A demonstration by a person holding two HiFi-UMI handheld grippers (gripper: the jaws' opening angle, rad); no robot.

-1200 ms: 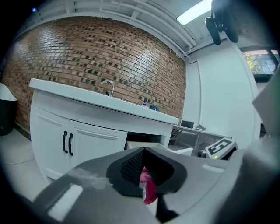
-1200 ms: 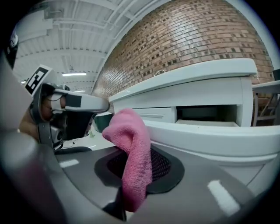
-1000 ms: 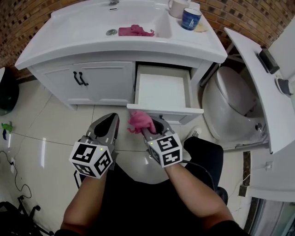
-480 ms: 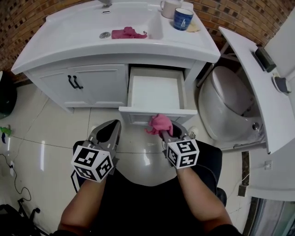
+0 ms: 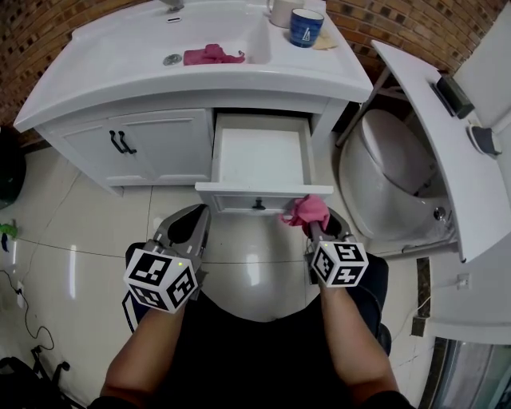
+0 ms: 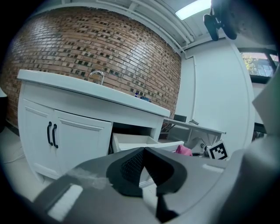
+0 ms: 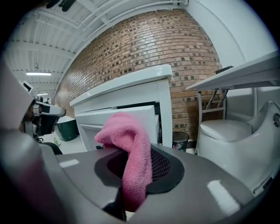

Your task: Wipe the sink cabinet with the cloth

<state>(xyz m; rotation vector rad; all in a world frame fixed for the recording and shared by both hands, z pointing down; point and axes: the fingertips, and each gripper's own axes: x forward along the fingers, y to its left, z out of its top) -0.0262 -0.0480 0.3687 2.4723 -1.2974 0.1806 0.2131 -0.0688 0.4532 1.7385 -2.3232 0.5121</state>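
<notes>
Blue ceramic mug (image 5: 306, 26) upright, just beside a white ceramic cup (image 5: 281, 11), both close to the red-brown brick wall (image 5: 399, 24). Pale yellowish pad (image 5: 326, 44) right of the mug. White ceramic toilet (image 5: 383, 172) on the right, lid down. White flat tabletop (image 5: 455, 184) overhangs it and carries a dark rectangular device (image 5: 448, 96) and a grey round gadget (image 5: 485, 140), apart. Glossy beige floor tiles (image 5: 72, 224); thin black cable (image 5: 21, 307) and a small green item (image 5: 6, 232) at the left edge. Small black waste bin (image 7: 180, 141) against the wall near the toilet.
</notes>
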